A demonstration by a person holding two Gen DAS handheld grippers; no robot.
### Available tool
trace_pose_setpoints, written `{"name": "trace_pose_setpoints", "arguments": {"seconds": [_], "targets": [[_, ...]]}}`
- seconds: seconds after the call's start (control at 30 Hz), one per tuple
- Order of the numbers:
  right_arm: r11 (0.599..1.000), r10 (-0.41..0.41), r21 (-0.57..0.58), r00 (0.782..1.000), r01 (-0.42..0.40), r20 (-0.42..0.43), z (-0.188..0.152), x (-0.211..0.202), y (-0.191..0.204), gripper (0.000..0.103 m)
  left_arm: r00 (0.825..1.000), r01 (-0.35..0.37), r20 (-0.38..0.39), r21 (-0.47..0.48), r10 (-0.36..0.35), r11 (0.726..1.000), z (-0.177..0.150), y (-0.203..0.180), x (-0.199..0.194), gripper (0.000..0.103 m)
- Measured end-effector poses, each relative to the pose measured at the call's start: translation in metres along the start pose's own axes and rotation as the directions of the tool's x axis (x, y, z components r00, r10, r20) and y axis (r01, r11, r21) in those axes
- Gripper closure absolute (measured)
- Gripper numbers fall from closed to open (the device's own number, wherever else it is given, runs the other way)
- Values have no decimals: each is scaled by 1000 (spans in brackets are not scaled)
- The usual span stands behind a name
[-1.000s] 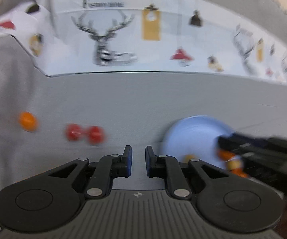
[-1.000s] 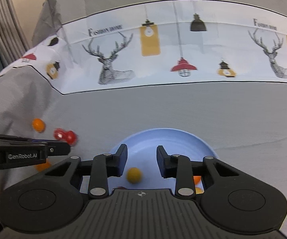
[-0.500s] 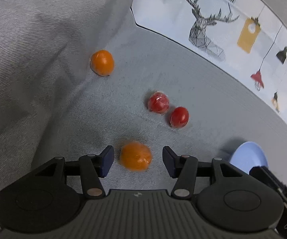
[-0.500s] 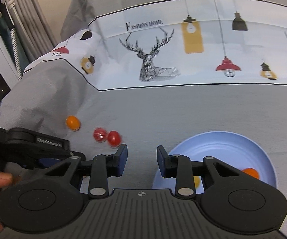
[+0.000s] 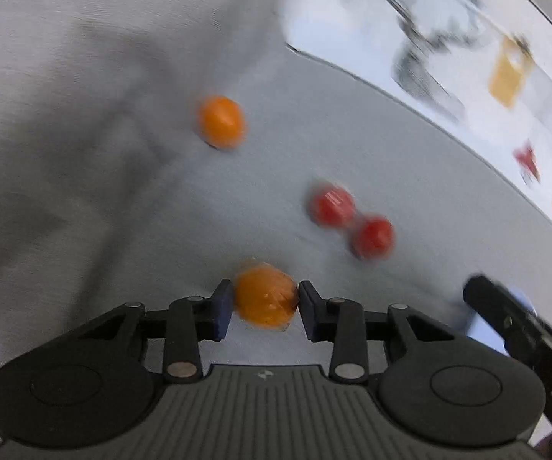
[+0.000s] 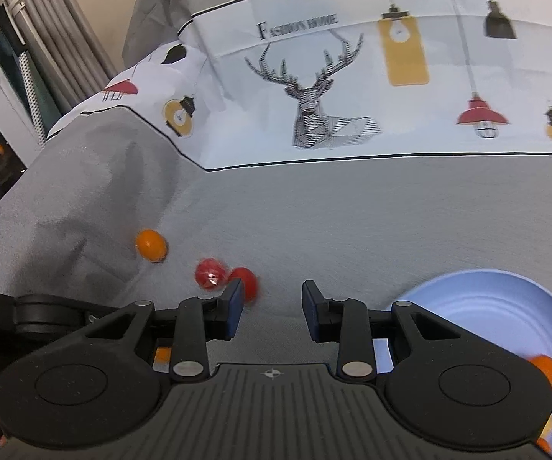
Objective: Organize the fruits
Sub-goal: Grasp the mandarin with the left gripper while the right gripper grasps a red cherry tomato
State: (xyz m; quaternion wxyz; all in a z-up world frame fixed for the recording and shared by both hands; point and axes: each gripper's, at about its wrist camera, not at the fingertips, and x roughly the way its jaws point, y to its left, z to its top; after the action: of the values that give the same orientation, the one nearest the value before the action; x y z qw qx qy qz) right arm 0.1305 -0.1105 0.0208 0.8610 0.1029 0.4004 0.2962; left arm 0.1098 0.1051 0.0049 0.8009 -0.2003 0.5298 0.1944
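While the left gripper (image 5: 265, 304), just closing, pinches one orange fruit (image 5: 266, 299), one orange (image 5: 221, 121) and two red fruits (image 5: 331, 206) lie beyond it; the right gripper (image 6: 272, 310) stands empty, narrowly apart.

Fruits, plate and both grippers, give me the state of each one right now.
left gripper: jaws just closed in, pads against the near orange fruit
right gripper: open, nothing between the jaws
far orange fruit: loose on the grey cloth
two red fruits: loose, side by side
blue plate: upright, orange fruit inside
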Motion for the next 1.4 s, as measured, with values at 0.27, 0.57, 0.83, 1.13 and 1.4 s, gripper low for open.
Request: {"name": "trace_pose_setpoints", "arguments": {"seconds": [0.27, 0.57, 0.83, 1.13, 1.4], "targets": [[994, 26, -103, 998, -31, -56, 10, 48, 20, 54, 1000, -9, 26, -68, 11, 998, 5, 14, -8, 63], [981, -12, -195, 992, -13, -125, 6, 93, 31, 51, 999, 8, 50, -91, -3, 996, 5, 23, -15, 63], [970, -12, -243, 995, -13, -101, 4, 79, 34, 75, 994, 36, 106, -82, -27, 996, 3, 27, -28, 63], [993, -15, -118, 1000, 16, 8, 12, -29, 12, 75, 987, 94, 136, -11, -91, 996, -6, 17, -42, 63], [997, -63, -34, 994, 66, 87, -27, -95, -7, 75, 967, 134, 198, 136, -159, 982, -27, -9, -67, 63]]}}
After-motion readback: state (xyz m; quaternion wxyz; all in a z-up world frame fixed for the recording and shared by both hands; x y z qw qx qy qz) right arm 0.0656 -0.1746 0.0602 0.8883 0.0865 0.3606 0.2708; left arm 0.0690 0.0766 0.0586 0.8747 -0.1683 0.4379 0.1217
